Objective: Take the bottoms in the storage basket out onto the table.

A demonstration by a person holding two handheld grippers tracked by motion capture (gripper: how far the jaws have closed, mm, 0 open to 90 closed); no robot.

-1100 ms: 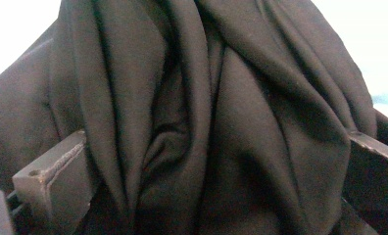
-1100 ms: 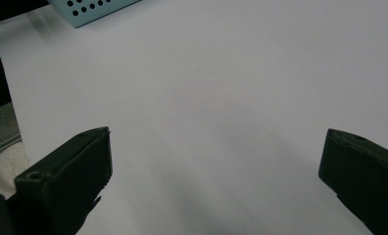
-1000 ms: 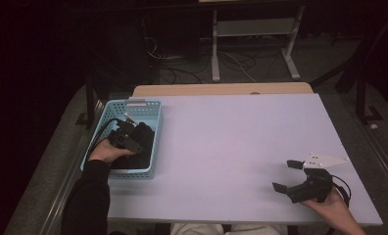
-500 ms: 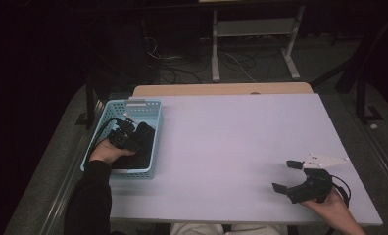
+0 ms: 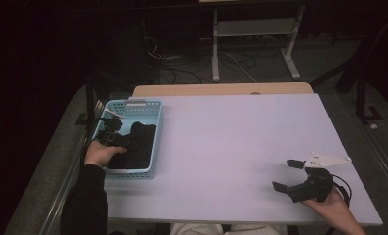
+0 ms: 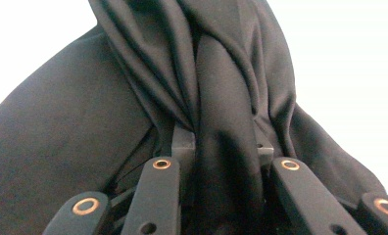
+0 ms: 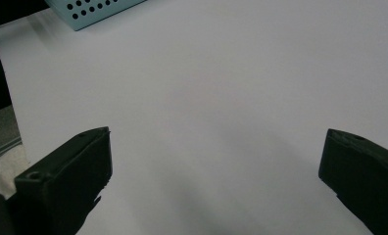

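At the left of the high view we see the left gripper [image 5: 114,138] with its jaws just closed, pinching a bunched fold of black cloth [image 6: 216,112] that lies in the light blue basket [image 5: 153,108] on the table's left edge. At lower right, the right gripper [image 5: 291,175] rests on the white table [image 5: 231,142] with jaws spread wide (nothing between them), well apart from the basket.
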